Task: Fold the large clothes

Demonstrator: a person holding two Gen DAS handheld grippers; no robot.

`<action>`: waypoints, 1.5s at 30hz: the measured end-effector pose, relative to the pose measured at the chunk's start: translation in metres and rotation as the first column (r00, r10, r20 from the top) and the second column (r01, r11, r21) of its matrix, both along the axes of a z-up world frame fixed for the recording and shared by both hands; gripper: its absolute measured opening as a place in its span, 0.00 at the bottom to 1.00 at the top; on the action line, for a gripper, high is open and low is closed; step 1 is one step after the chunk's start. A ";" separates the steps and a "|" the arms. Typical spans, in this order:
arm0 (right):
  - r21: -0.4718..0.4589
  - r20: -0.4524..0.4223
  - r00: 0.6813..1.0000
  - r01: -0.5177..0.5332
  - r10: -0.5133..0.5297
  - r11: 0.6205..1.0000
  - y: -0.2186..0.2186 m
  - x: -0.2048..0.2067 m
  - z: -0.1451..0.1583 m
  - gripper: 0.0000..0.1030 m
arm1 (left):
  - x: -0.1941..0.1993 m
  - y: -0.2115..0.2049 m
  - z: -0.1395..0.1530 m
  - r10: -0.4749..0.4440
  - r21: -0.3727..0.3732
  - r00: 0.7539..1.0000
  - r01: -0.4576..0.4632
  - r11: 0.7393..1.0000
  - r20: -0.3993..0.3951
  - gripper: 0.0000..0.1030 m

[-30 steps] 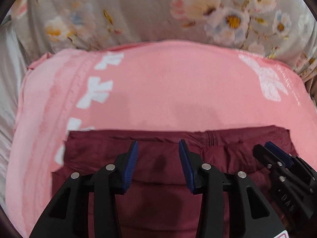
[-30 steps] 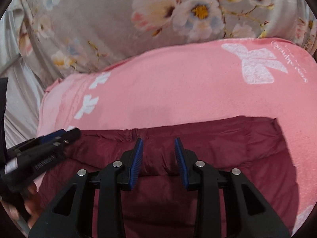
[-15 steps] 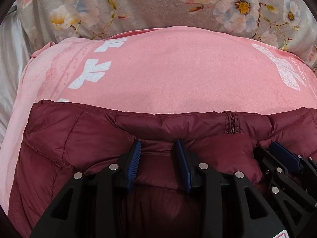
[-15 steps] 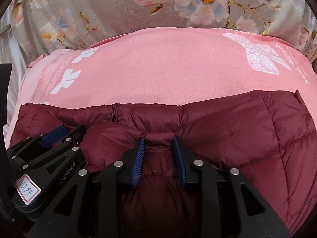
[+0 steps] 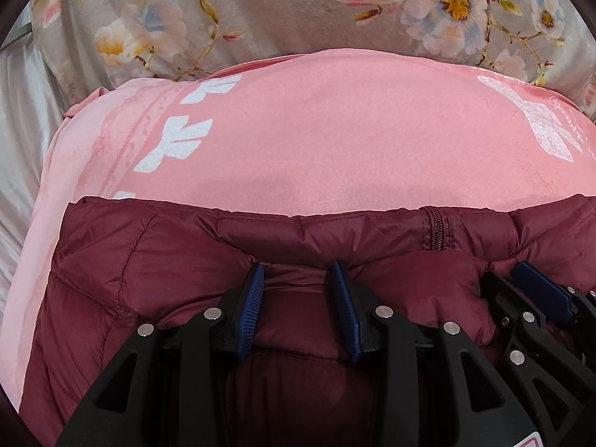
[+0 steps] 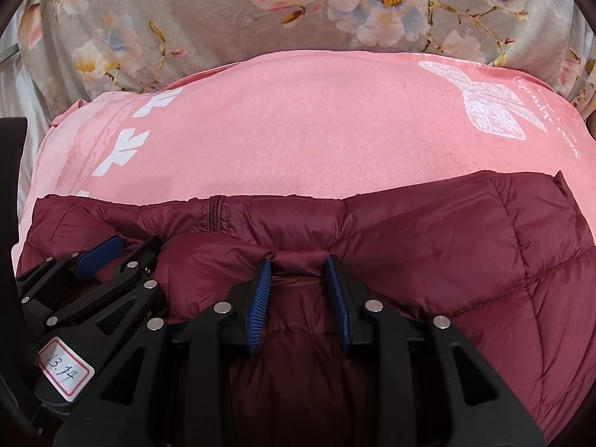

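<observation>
A maroon quilted puffer jacket point(image 5: 149, 260) lies on a pink blanket point(image 5: 335, 141), its zipper point(image 5: 434, 232) at the far edge; it also shows in the right wrist view point(image 6: 465, 238). My left gripper point(image 5: 298, 275) is shut on a fold of the jacket. My right gripper point(image 6: 298, 264) is shut on another fold, close beside the left. The right gripper shows at the right edge of the left wrist view point(image 5: 529, 290), and the left gripper shows at the left of the right wrist view point(image 6: 111, 253).
The pink blanket point(image 6: 316, 130) with white bow prints covers the surface. Behind it lies a grey floral cover point(image 5: 260, 7). Pale grey fabric point(image 5: 22, 111) lies at the left.
Both grippers have moved away from me with the jacket's near part, folding it over toward the far edge. The jaws narrowed onto the fabric.
</observation>
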State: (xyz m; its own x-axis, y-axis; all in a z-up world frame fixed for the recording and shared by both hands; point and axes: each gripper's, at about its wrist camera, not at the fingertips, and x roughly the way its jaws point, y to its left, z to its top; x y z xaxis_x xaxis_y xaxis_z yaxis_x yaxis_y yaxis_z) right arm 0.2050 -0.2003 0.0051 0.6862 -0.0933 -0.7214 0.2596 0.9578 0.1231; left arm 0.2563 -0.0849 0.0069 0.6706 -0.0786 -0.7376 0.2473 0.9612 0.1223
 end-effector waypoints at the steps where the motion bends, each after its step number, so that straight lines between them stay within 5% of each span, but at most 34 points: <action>1: 0.001 0.000 1.000 0.001 -0.001 1.000 0.000 0.000 0.000 0.28 | 0.000 0.000 0.000 0.002 0.000 1.000 -0.002 1.000 0.001 0.36; 12: 0.112 0.058 0.998 -0.003 -0.003 0.994 -0.016 -0.004 0.001 0.29 | 0.003 -0.003 0.000 0.021 0.020 1.000 -0.021 1.000 0.007 0.39; 17: 0.075 0.124 0.991 0.033 -0.042 0.997 -0.043 -0.030 0.035 0.31 | -0.001 0.042 0.023 0.001 -0.215 1.000 -0.001 0.977 -0.003 0.42; 19: 0.016 0.184 0.980 0.079 -0.080 0.997 -0.064 -0.050 0.058 0.50 | -0.003 0.067 0.037 0.035 -0.244 0.999 -0.028 0.969 0.022 0.44; 20: -0.008 0.199 0.974 0.110 -0.106 0.994 -0.078 -0.059 0.066 0.58 | -0.001 0.083 0.045 0.067 -0.246 0.997 -0.056 0.968 0.036 0.47; 24: -0.011 0.119 0.969 0.220 -0.217 0.975 -0.129 -0.071 0.057 0.58 | 0.021 0.131 0.054 0.169 -0.216 0.985 -0.160 0.963 0.020 0.48; 28: 0.095 0.025 0.959 0.280 -0.283 0.955 -0.160 -0.072 0.021 0.51 | 0.044 0.151 0.029 0.243 -0.153 0.968 -0.249 0.956 -0.055 0.48; 34: 0.157 0.002 0.955 0.292 -0.296 0.944 -0.169 -0.074 -0.007 0.51 | 0.040 0.150 0.005 0.278 -0.108 0.960 -0.281 0.954 -0.035 0.51; 37: 0.154 0.002 0.955 0.293 -0.297 0.944 -0.169 -0.075 -0.010 0.51 | 0.042 0.148 0.002 0.306 -0.076 0.952 -0.307 0.949 -0.031 0.61; 45: 0.115 0.007 0.951 0.305 -0.308 0.945 -0.164 -0.076 -0.009 0.52 | 0.046 0.156 -0.003 0.317 -0.111 0.947 -0.321 0.941 -0.057 0.65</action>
